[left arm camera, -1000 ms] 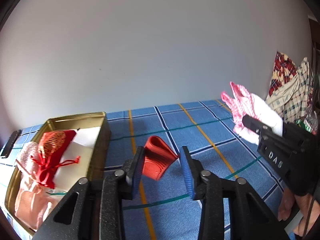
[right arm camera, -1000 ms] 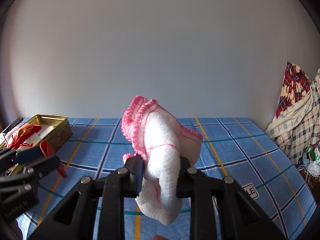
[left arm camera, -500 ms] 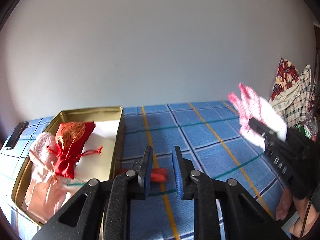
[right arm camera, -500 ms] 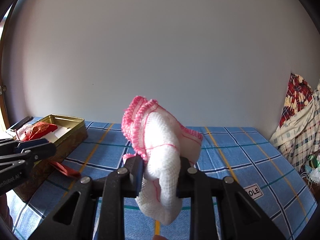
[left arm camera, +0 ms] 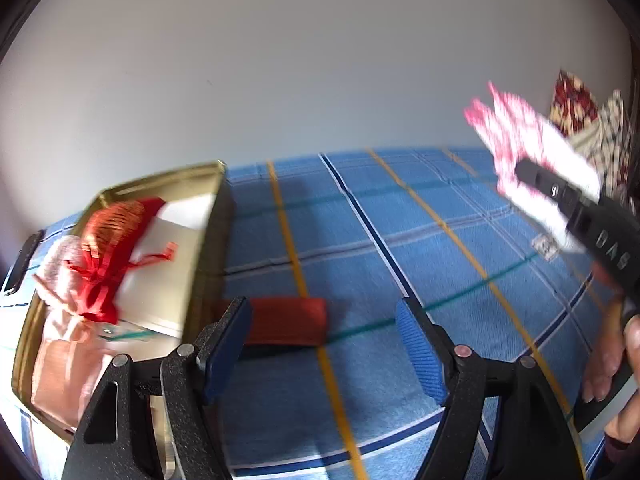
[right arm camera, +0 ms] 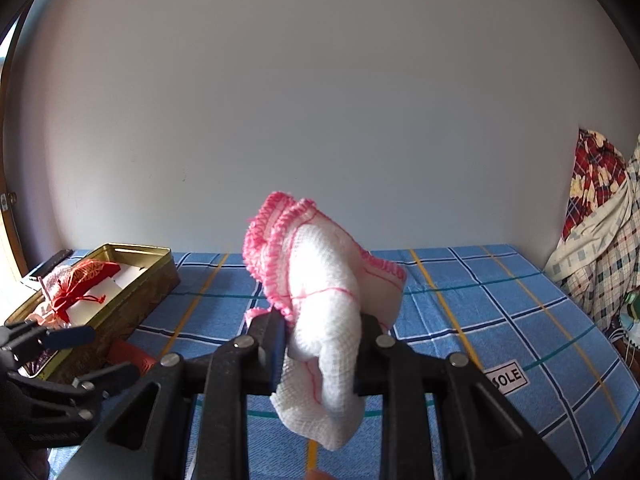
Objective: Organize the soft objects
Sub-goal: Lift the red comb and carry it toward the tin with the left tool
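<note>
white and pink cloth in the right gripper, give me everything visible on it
The white cloth is a loosely woven, gauze-like fabric with a frilly pink stitched edge and thin pink lines. It is bunched up and pinched between the fingers of the right gripper, top flopping forward, a fold hanging below, held above the blue checked bedsheet.

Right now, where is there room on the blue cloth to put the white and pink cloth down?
The blue checked cloth is bare from the red item beside the tin across to the clothes pile. The tin is crowded with pouches.
</note>
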Tool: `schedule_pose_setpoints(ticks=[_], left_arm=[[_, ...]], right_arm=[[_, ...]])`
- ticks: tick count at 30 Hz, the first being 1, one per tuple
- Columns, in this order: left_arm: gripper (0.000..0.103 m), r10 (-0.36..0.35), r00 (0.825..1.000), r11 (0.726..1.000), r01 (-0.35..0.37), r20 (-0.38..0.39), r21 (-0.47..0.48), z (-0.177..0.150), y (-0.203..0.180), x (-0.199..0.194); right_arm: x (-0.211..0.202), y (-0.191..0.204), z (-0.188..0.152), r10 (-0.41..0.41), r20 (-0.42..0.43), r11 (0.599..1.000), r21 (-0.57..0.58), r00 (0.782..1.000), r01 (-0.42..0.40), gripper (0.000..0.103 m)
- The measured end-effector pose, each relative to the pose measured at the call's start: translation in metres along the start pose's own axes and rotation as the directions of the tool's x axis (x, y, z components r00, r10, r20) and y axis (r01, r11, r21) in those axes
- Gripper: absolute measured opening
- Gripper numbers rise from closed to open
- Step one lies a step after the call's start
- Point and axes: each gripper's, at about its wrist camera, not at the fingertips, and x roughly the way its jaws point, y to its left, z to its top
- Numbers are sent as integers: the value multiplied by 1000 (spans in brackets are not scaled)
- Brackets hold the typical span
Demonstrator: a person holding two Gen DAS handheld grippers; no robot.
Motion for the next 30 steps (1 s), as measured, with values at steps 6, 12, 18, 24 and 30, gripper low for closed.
schedule_pose_setpoints(ticks=[6, 12, 18, 24, 30], left_arm=[[76, 105, 993, 992, -101, -57, 70, -3, -13, 26], [76, 112, 993, 993, -110, -44, 47, 3, 10, 31], [77, 91, 995, 990, -86, -39, 109, -1, 12, 33], [77, 65, 997, 996, -63, -29, 69, -8, 43, 19], [81, -31, 999, 998, 33, -33, 61, -2, 29, 16]], right_arm=[[0, -2, 1, 18, -9, 1000, 10, 1000, -18, 24], [-1, 2, 0, 32, -8, 999, -7, 999, -32, 24], [1, 3, -2, 25, -16, 999, -20, 1000, -25, 24], [5, 3, -1, 21, -20, 999, -25, 1000, -22, 24], [6, 6, -2, 23, -22, 999, -39, 999, -24, 25]])
